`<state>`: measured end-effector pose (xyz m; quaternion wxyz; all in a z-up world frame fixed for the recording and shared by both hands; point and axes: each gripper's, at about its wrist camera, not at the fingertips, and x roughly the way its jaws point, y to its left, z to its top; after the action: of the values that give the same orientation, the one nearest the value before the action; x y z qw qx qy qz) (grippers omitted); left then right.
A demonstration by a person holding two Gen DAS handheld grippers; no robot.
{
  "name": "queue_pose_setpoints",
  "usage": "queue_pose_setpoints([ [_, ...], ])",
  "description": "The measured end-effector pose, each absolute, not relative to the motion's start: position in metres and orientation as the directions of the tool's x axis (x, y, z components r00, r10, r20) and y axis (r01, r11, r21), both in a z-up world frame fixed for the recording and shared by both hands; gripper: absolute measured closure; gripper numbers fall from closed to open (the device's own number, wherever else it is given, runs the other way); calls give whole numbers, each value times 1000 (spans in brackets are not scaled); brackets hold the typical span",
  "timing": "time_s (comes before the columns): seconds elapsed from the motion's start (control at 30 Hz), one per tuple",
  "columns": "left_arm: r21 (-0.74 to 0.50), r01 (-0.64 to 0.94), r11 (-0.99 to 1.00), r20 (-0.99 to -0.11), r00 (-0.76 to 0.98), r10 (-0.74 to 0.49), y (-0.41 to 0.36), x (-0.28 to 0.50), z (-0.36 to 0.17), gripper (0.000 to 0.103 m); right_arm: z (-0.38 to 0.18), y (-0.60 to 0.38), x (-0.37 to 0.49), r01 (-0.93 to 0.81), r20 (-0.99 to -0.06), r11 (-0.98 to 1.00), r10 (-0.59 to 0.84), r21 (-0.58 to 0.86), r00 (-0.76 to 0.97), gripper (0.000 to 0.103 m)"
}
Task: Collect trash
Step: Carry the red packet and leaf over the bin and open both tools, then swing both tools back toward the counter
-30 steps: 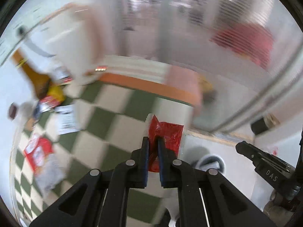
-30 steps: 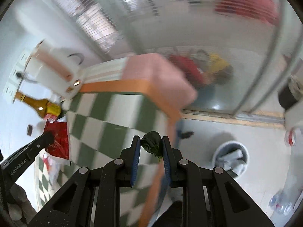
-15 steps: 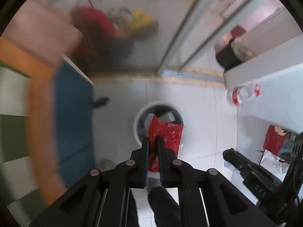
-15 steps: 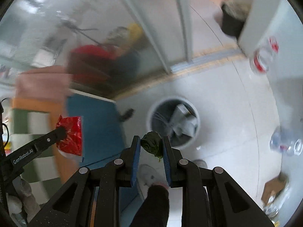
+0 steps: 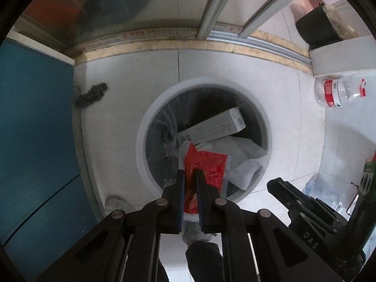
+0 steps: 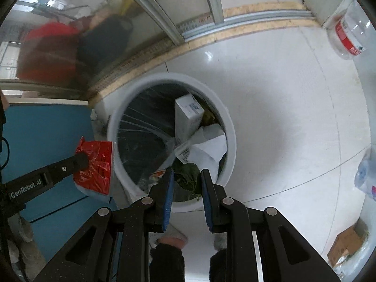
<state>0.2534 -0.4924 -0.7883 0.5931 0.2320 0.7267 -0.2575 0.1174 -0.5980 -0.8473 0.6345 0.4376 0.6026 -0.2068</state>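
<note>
My left gripper (image 5: 189, 174) is shut on a red foil wrapper (image 5: 206, 164) and holds it over the near rim of a round white trash bin (image 5: 145, 117) on the floor. In the right wrist view the same wrapper (image 6: 96, 164) hangs just left of the bin (image 6: 231, 127). My right gripper (image 6: 187, 175) is shut on a crumpled dark green wad (image 6: 188, 176), held above the bin's near side. The bin holds a white carton (image 6: 188, 115), white paper (image 6: 209, 148) and a clear liner.
A blue cabinet side (image 5: 30, 129) stands left of the bin. A glass sliding door with a metal track (image 5: 235, 35) runs behind it. A clear plastic bottle (image 5: 338, 91) lies to the right. A dark scrap (image 5: 90, 94) lies on the floor by the cabinet.
Both grippers have swung from the checkered table down to above the bin, each still holding its piece of trash. The bin now looks larger and closer in both views.
</note>
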Motion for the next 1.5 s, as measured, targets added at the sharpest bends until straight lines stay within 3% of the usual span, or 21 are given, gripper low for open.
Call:
queue_pose_setpoints([
  [0.13,-95,636,766,-982,-184,31,-486,252,-786,91,-854,-598,112,790,-943,529,282,308,179,75],
  [0.17,-92,636,766,-983,-181,32,-486,251,-783,87,-853,-599,111,791,-943,530,282,306,176,64],
  [0.2,-90,640,763,-985,-171,27,-487,251,-779,79,-848,-599,110,791,-944,531,279,304,176,51],
  [0.23,-81,643,762,-988,-154,25,-487,252,-775,70,-845,-600,108,789,-944,532,276,306,180,48],
  [0.27,-68,648,758,-991,-132,24,-487,253,-767,44,-841,-600,107,788,-945,535,273,304,179,45],
  [0.3,-57,652,756,-994,-108,18,-487,254,-760,26,-833,-601,106,786,-947,540,266,300,179,41],
  [0.37,-19,655,755,-999,-47,16,-485,255,-741,21,-819,-604,104,783,-950,546,253,298,185,30],
  [0.47,21,657,754,-1000,7,21,-481,255,-711,2,-788,-604,102,774,-961,572,213,271,179,4],
  [0.5,30,660,751,-1000,24,19,-480,255,-703,2,-778,-604,101,772,-966,583,193,253,171,0],
  [0.83,69,643,762,-991,133,-23,-452,232,-588,2,-646,-595,78,753,-989,644,34,134,147,0],
  [1.23,73,646,760,-978,197,-74,-415,170,-422,2,-444,-566,26,722,-971,680,-61,129,231,0],
  [1.5,22,644,765,-965,214,-153,-397,139,-327,2,-338,-541,-7,705,-955,697,-97,136,280,0],
])
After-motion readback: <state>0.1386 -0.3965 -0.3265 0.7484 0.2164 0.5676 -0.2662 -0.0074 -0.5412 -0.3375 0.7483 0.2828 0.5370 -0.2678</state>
